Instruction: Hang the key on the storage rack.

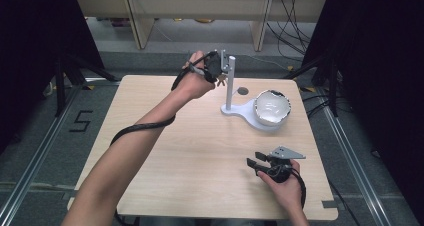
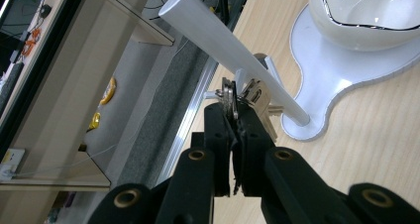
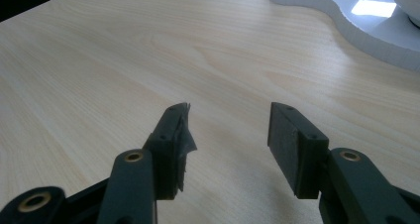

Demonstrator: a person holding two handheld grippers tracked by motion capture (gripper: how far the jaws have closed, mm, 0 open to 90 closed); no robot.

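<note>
1. We are clamping the keys (image 2: 233, 97) in the left gripper (image 2: 234, 116), its jaws pinched tight on the key ring, because the small pegs at the top of the stand (image 1: 229, 83) are where they look meant to hang.
2. We are holding them beside the white post, at about 12 o'clock on the table (image 1: 200, 151), raised to peg height.
3. We are keeping the right gripper (image 1: 256, 164) parked near 5 o'clock, jaws spread and holding nothing, clear of the work.
4. The bowl (image 1: 272, 107) is sitting on the stand's base at 2 o'clock, probably for loose items.
</note>
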